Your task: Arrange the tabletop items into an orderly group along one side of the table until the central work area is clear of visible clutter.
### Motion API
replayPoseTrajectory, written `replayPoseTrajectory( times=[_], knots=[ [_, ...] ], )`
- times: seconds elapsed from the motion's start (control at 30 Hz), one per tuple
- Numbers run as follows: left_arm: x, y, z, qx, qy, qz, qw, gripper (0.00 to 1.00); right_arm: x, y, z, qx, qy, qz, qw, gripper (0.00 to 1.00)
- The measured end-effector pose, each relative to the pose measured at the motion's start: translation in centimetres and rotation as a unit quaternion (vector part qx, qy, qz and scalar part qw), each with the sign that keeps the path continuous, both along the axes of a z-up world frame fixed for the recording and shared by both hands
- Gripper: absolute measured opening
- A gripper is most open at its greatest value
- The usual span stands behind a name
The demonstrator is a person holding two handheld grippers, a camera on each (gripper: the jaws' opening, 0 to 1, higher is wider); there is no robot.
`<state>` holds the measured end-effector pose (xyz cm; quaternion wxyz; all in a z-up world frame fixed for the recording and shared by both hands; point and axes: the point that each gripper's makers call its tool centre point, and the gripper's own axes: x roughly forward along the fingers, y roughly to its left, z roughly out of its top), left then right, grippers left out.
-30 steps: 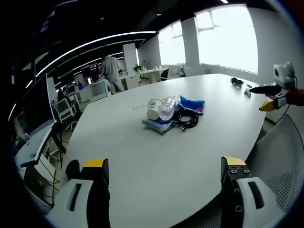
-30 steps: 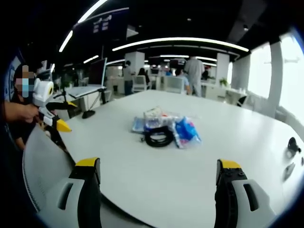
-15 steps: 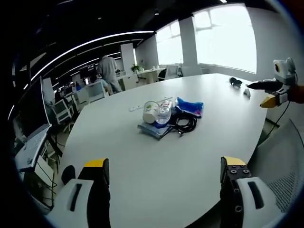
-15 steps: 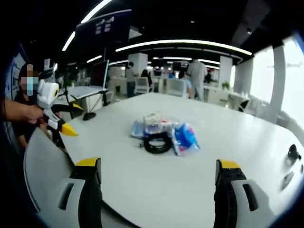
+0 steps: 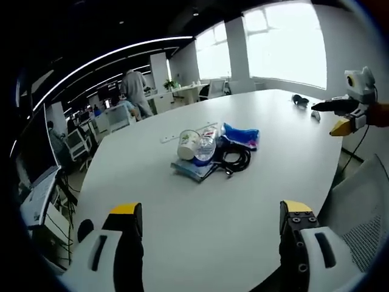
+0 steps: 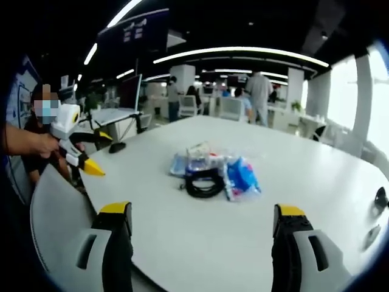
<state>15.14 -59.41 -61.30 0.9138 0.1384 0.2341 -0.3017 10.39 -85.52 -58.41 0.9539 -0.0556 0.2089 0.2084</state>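
A cluster of items lies mid-table: a paper cup [image 5: 186, 144] on its side, a clear plastic bottle [image 5: 205, 148], a coiled black cable [image 5: 236, 160], a blue packet [image 5: 244, 135] and a flat blue pouch [image 5: 193, 169]. The right gripper view has the same black cable [image 6: 204, 181], blue packet [image 6: 242, 176] and bottle [image 6: 199, 160]. My left gripper [image 5: 209, 228] is open at the table's near edge, well short of the pile. My right gripper [image 6: 199, 228] is open too, nothing between its jaws. Each gripper appears in the other's view: right gripper [image 5: 340, 117], left gripper [image 6: 82, 153].
The big white table [image 5: 200, 207] has bare surface all around the pile. Small dark objects [image 5: 299, 100] lie at its far right end. A mesh chair back [image 5: 364, 207] stands at right. A person's arm [image 6: 24, 143] holds the left gripper. Desks, monitors and people fill the office behind.
Both views have shifted slightly, so the pile sits a little nearer and lower in frame. The items on the table have not moved. Both grippers stay open.
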Motion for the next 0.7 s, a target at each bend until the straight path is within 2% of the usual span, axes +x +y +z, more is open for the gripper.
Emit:
replayPoseTrajectory(
  times=[0.7],
  knots=[
    [1.0,-2.3,-1.0,0.006,0.022,-0.011,0.9997,0.85,2.3,0.7,-0.8,-0.002,0.012,0.033,0.9994,0.86]
  ],
)
